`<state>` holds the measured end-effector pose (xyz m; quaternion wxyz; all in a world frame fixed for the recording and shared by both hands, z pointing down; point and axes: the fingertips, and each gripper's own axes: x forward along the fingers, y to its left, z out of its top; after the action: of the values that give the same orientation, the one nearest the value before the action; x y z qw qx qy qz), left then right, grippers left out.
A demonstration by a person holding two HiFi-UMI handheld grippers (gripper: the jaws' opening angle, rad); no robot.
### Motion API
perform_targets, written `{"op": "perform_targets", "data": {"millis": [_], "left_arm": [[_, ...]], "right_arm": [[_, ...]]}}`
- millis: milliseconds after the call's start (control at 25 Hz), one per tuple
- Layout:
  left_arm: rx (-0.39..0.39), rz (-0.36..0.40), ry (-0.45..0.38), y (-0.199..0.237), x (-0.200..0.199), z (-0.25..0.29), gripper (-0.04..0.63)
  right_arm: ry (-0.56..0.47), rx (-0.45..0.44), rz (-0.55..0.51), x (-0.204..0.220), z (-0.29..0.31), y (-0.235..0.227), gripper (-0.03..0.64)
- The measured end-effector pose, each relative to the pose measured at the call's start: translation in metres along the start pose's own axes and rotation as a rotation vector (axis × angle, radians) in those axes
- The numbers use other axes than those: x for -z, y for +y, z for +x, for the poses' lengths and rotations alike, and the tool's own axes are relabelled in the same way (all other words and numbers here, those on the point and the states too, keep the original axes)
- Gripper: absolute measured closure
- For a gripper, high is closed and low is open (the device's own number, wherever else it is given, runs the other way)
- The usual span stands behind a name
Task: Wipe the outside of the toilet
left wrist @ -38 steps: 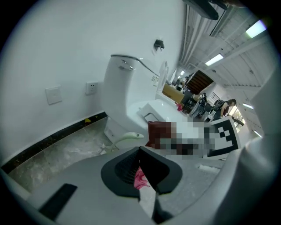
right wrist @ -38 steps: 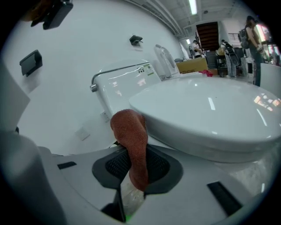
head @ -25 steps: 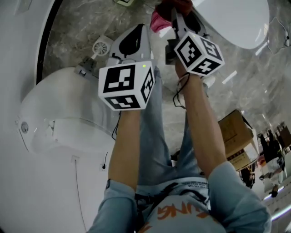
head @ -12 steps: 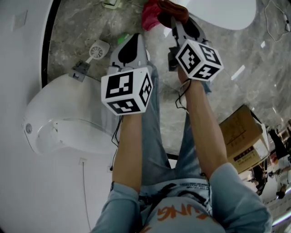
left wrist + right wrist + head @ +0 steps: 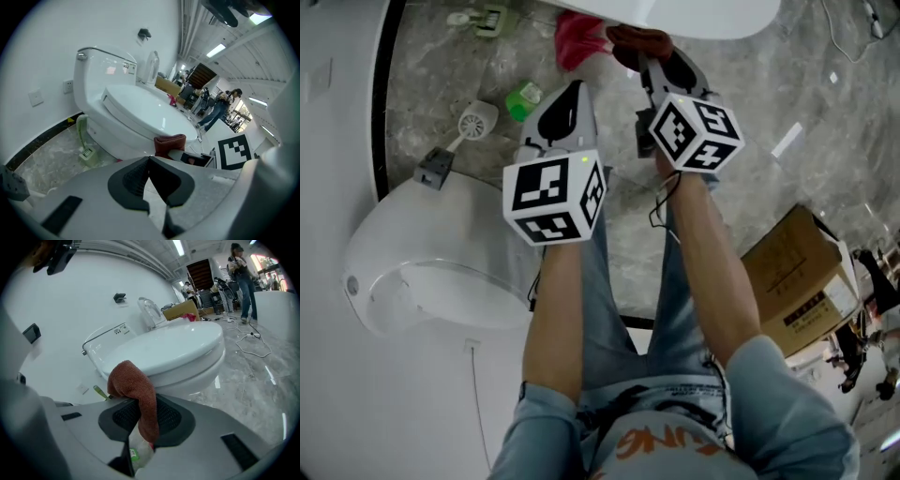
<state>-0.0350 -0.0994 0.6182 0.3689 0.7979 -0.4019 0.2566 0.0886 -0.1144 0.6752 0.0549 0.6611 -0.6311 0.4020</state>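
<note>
The white toilet [image 5: 694, 14] shows at the head view's top edge, its lid down. My right gripper [image 5: 645, 58] is shut on a red-brown cloth [image 5: 633, 39] just below the toilet's front rim. In the right gripper view the cloth [image 5: 136, 390] hangs folded over the shut gripper [image 5: 143, 401], with the toilet [image 5: 173, 350] close ahead. My left gripper [image 5: 572, 89] hovers beside it to the left, shut and holding nothing. The left gripper view shows that gripper [image 5: 150, 160], the toilet [image 5: 136, 108] with its tank, and the cloth [image 5: 168, 143] at the bowl's front.
A second white fixture [image 5: 422, 262] stands at the left against the wall. A green bottle [image 5: 523, 98], a white brush [image 5: 471, 122] and a pink rag [image 5: 572, 42] lie on the marble floor. A cardboard box [image 5: 792, 277] sits right. A green brush holder [image 5: 84, 145] stands beside the toilet. People [image 5: 220, 105] stand far behind.
The head view has swung, so the toilet lid has slid to the top edge and more floor shows at left. Both grippers stay side by side; the right still holds the cloth.
</note>
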Motion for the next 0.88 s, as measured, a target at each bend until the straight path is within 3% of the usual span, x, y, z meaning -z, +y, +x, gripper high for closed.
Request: {"op": "perform_targets", "data": {"millis": [320,880], "left_arm": [[-0.002,0.054,0.016,-0.055,0.017,0.016,0.600],[-0.105,-0.109,-0.079,-0.108,0.046,0.021,0.600]], "right_arm": [[-0.002,-0.007,0.004,-0.011,-0.023,-0.057,0.535],[0.054,-0.099,-0.128,-0.042,-0.039,-0.126,0.534]]}}
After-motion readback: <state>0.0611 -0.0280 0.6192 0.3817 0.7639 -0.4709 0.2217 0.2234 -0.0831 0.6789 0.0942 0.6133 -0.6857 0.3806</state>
